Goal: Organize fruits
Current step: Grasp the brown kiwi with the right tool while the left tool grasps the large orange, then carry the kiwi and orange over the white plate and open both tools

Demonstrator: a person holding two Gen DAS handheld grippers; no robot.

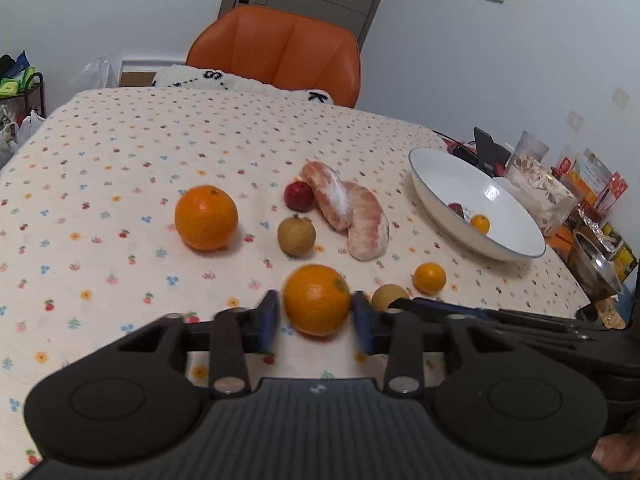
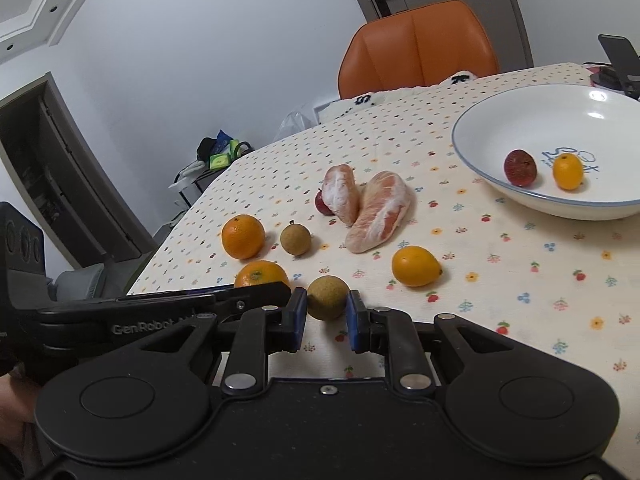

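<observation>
My left gripper point(image 1: 316, 305) is shut on an orange point(image 1: 316, 300) at the near side of the flowered tablecloth point(image 1: 120, 152). Just to its right, my right gripper point(image 2: 327, 305) is shut on a brown longan point(image 2: 327, 298). Loose on the cloth lie a second orange point(image 1: 206, 217), another longan point(image 1: 296, 236), a red fruit point(image 1: 299, 196), two peeled pomelo segments point(image 1: 328, 196) and a kumquat point(image 1: 430, 278). The white bowl point(image 2: 540, 120) at the right holds a red fruit point(image 2: 519, 167) and a kumquat point(image 2: 567, 171).
An orange chair point(image 1: 276, 52) stands behind the table's far edge. Snack packets point(image 1: 540, 184) and a metal pot point(image 1: 596, 268) crowd the table's right end past the bowl. A phone on a stand point(image 2: 620, 56) sits behind the bowl.
</observation>
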